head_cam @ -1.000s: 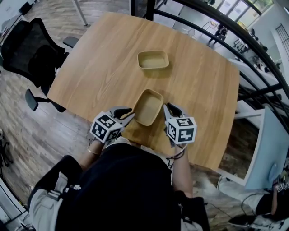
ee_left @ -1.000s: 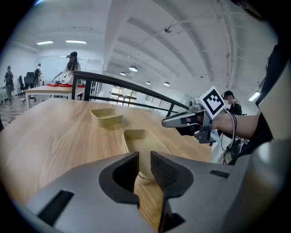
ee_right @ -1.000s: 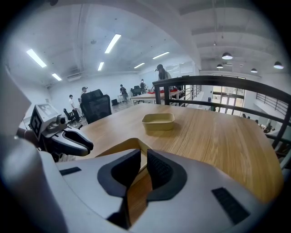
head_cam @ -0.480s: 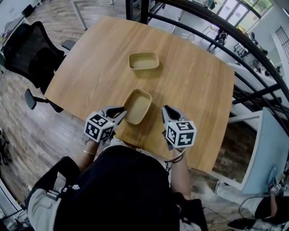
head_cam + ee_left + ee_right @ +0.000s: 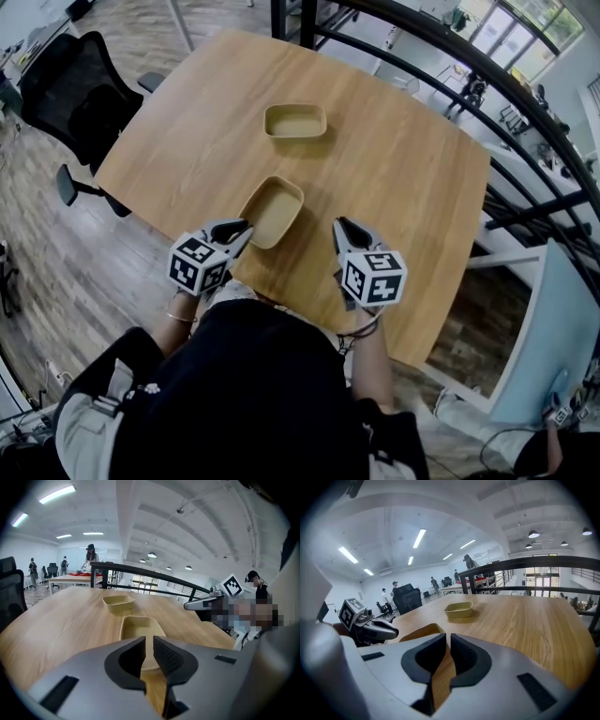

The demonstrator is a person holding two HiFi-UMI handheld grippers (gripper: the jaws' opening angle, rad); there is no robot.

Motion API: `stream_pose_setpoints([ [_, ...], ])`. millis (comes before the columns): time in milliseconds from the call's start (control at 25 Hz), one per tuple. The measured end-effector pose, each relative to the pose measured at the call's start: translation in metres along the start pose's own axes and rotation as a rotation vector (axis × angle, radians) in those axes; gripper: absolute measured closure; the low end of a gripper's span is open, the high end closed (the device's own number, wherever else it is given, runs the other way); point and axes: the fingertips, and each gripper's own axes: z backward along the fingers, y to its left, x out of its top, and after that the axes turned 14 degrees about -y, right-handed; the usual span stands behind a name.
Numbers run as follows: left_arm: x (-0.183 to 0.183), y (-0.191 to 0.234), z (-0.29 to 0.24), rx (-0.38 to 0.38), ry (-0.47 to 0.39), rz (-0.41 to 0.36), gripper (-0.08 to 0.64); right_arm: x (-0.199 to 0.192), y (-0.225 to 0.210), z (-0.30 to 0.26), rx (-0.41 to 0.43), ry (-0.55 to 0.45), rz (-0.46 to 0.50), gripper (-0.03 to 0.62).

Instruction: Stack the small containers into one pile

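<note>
Two small tan containers sit apart on the wooden table (image 5: 403, 169). The far container (image 5: 295, 122) lies toward the table's middle, and the near container (image 5: 272, 211) lies close to me. My left gripper (image 5: 242, 228) is at the near container's left corner, its jaws almost together after just closing, with nothing between them. My right gripper (image 5: 339, 225) stands a little to that container's right, also just closed and empty. The left gripper view shows the gripper (image 5: 149, 639) behind the near container (image 5: 140, 625) and the far container (image 5: 118, 602). The right gripper view shows the gripper (image 5: 448, 637), the near container (image 5: 423, 632) and the far container (image 5: 459, 609).
A black office chair (image 5: 75, 94) stands off the table's left side. A dark metal railing (image 5: 450, 75) runs behind the table's far right edge. The table's near edge is just under my hands. People stand far off in the room.
Both grippers have drawn back from the near container's sides, the right one clear of it. Their jaws have narrowed. Neither container has moved on the table.
</note>
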Motion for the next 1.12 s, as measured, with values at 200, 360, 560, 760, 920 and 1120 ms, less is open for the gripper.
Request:
stream_pose_setpoints([
  [200,0.005,0.01,0.015,0.056,0.003,-0.002,0.5,0.007,0.007,-0.012,0.04,-0.021,-0.025,0.551],
  [360,0.01,0.026,0.025,0.088,0.001,-0.01,0.5,0.011,0.012,-0.027,0.057,-0.039,-0.046,0.55],
  [560,0.018,0.046,0.024,0.098,-0.005,-0.023,0.499,0.015,0.011,-0.037,0.047,-0.05,-0.054,0.549],
  [760,0.035,0.067,0.016,0.072,-0.014,-0.051,0.499,0.024,0.006,-0.048,0.005,-0.07,-0.072,0.549],
  [920,0.049,0.089,0.01,0.056,-0.025,-0.066,0.499,0.035,0.009,-0.063,-0.023,-0.09,-0.076,0.549],
  [1120,0.06,0.113,-0.001,0.043,-0.032,-0.067,0.499,0.039,0.009,-0.074,-0.054,-0.089,-0.078,0.549],
])
